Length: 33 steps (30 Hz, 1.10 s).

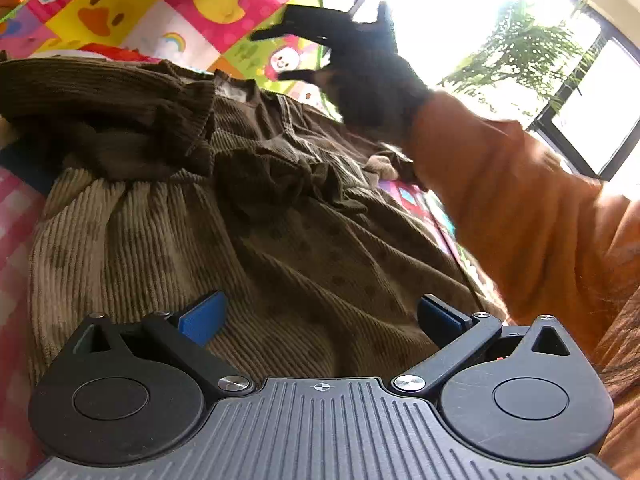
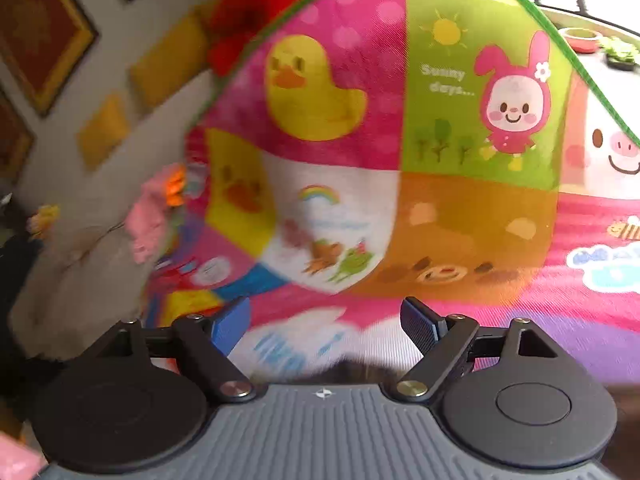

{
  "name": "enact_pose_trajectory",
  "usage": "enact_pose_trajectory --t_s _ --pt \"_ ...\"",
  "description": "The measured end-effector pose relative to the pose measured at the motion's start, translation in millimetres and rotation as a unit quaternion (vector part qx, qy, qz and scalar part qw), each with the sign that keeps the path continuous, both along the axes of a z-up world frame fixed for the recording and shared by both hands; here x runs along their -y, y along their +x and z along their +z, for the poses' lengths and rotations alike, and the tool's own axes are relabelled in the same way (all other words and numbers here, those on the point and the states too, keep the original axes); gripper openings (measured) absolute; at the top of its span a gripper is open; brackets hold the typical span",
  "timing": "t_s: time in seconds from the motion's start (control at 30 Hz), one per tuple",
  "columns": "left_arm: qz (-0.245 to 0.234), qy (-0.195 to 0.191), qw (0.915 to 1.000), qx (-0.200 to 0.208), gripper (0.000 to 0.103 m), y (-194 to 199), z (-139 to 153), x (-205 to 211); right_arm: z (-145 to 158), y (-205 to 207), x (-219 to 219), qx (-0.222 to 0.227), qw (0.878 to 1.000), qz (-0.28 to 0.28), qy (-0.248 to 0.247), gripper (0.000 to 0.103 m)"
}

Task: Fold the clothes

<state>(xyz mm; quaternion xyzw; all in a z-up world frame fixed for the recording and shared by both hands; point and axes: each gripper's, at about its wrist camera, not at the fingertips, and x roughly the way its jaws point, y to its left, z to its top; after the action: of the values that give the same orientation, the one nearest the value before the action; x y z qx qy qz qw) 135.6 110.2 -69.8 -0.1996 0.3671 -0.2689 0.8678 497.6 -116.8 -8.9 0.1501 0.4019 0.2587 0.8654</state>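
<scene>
A brown corduroy garment [image 1: 248, 216] lies crumpled on a colourful play mat [image 1: 168, 12], its lighter ribbed part nearest me. Low over that cloth, my left gripper [image 1: 320, 318] stands open, its blue pads [image 1: 204, 318] wide apart with nothing pinched between them. In the left wrist view my right gripper [image 1: 304, 52] is a dark backlit shape past the garment's far edge, held by an arm in an orange sleeve [image 1: 512, 208]. The right wrist view shows that gripper [image 2: 326, 322] open above the mat [image 2: 460, 216], with only a dark sliver of cloth [image 2: 352, 372] by its body.
The mat's green-trimmed edge [image 2: 560, 40] runs along the back. Pink soft toys [image 2: 148, 216] and a pale cushion [image 2: 72, 280] lie left of the mat. Framed pictures [image 2: 40, 32] hang on the wall. A bright window with a plant [image 1: 528, 48] is behind the sleeve.
</scene>
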Motion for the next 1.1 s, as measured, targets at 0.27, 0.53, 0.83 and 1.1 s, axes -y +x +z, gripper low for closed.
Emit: enact_pose_trajectory --t_s 0.27,0.53,0.83,1.1 --pt "0.003 -0.003 1.0 -0.001 0.103 0 -1 0 -19 -25 17 -0.099 0.994 0.048 0.008 0.088" --pt "0.009 0.02 0.9997 -0.005 0.103 -9 3 5 -13 6 9 -0.039 0.994 -0.006 0.101 0.087" --pt "0.025 0.067 0.9974 0.008 0.103 -7 23 5 -8 -80 53 0.016 0.999 0.039 0.035 0.095" --pt "0.07 0.097 0.9925 0.024 0.103 14 41 -3 -19 -227 131 0.127 0.98 -0.012 -0.153 0.097"
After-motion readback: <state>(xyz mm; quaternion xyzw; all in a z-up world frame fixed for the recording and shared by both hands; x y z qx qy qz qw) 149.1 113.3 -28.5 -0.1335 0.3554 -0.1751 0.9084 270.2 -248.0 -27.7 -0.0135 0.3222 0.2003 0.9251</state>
